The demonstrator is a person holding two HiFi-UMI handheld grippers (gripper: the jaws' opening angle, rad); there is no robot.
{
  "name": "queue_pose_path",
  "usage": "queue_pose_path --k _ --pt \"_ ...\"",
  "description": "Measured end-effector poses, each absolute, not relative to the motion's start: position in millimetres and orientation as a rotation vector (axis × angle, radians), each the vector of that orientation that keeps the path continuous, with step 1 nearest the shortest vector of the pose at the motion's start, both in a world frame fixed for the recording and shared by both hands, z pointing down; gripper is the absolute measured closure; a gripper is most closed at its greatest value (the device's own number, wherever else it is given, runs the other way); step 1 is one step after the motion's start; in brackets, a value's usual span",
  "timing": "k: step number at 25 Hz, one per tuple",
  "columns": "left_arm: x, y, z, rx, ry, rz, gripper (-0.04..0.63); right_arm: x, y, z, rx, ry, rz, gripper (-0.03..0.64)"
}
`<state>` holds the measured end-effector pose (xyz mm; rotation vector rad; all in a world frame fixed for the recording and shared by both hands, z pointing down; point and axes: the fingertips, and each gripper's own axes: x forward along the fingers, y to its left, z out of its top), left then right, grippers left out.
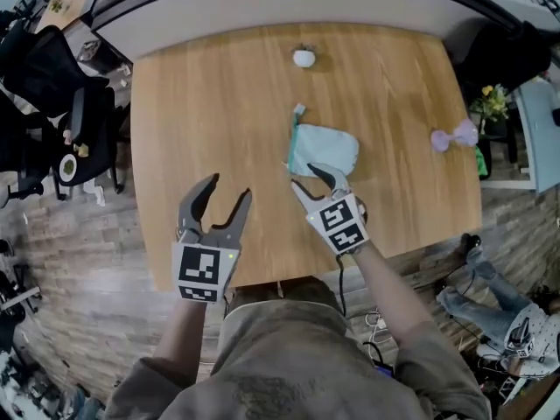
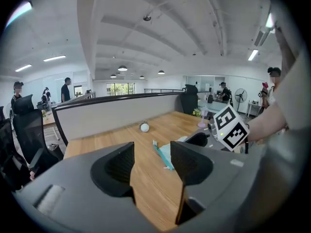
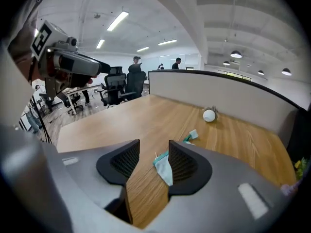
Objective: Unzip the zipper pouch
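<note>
While the left tool (image 1: 229, 187) and right tool (image 1: 308, 176) gape empty, the latter partly hides the pouch (image 1: 325, 150).

A pale wooden table (image 1: 219, 103) with rounded corners fills the middle of the scene. A small white round thing (image 1: 304, 58) sits close to its far edge, about midway along. A lilac, bow-shaped thing (image 1: 455, 136) lies near the right edge. A low grey partition (image 1: 289, 7) runs along the table's far side. Black office chairs (image 1: 52, 86) stand on the plank floor (image 1: 79, 261) to the left. A plant with yellow flowers (image 1: 492, 103) stands off the right edge. A standing fan (image 2: 241, 97) shows far off on the right.
</note>
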<state>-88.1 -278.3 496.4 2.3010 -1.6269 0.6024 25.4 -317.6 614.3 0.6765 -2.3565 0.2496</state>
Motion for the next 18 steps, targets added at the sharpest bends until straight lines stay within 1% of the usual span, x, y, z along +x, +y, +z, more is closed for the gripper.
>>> queue_pose_path --k 9,11,13,18 --pt "-111.6 -287.4 542.5 2.236 -1.594 0.648 0.367 11.2 -327.7 697.0 0.642 -2.225 0.31 0.427" --pt "-114.0 -285.5 549.7 2.22 -1.589 0.648 0.367 11.8 -328.6 711.2 0.645 -2.198 0.314 0.438" --pt "-114.2 -282.8 555.2 2.211 -1.58 0.646 0.367 12.2 -329.3 722.4 0.648 -2.177 0.312 0.465" --pt "-114.1 -275.2 562.7 2.205 -1.563 0.649 0.367 11.4 -328.5 733.6 0.649 -2.132 0.257 0.47"
